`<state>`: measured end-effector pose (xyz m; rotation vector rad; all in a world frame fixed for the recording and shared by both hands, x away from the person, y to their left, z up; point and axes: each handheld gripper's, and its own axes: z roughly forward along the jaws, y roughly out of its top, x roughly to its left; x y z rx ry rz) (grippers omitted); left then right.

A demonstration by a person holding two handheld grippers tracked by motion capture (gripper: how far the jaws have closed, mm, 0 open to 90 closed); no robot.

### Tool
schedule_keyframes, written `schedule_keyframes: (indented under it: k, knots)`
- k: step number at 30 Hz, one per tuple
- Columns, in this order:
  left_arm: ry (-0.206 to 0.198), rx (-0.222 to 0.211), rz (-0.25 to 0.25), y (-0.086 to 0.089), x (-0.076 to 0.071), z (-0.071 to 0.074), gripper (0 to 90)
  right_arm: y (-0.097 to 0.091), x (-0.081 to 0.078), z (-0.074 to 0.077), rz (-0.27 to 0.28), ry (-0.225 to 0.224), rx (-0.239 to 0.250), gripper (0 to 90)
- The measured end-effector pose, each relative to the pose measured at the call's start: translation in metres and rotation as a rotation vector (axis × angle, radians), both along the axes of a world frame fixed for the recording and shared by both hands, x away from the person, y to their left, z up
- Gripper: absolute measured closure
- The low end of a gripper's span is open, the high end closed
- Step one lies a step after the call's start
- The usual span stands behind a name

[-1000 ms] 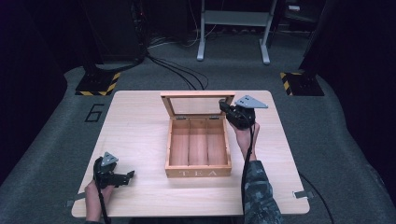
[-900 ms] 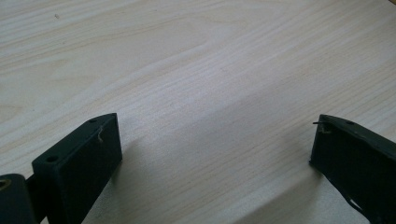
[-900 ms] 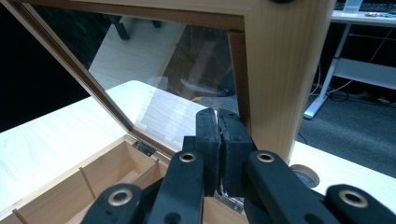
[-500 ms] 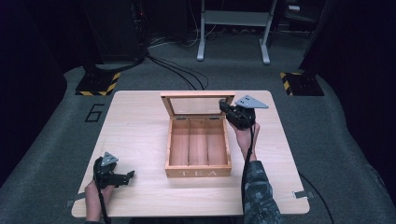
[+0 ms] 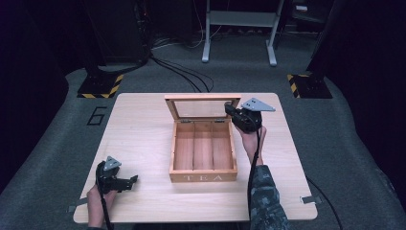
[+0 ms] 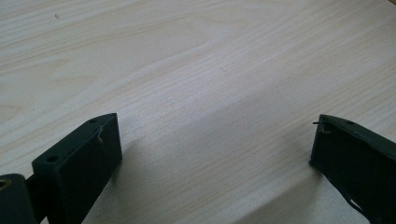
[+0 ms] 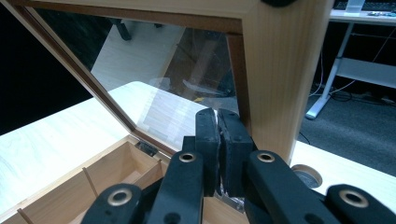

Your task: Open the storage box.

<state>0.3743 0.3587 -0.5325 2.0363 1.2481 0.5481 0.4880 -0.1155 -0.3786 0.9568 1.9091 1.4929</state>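
Your clenched right hand-held gripper (image 5: 233, 114) met the tea box's (image 5: 203, 176) fragile glazed lid (image 5: 201, 108); take its stiff wooden frame. Left hand-held gripper (image 5: 130, 181) was released.

The pale wooden table (image 5: 143, 139) is evenly lit from above while the room around it falls into near black. The high view is soft and grainy. The black left gripper (image 6: 212, 154) throws diffuse shadows on the table. The tea box's glass lid (image 7: 168, 88) carries faint reflections; nearby jaws blur
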Motion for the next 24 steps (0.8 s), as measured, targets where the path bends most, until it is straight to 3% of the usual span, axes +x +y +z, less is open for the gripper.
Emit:
schedule_keyframes:
  k: [24]
  knots:
    - [0.001, 0.001, -0.001, 0.0001, 0.0, 0.0001, 1.8, 0.0, -0.0002, 0.0005, 0.003, -0.002, -0.01, 87.2]
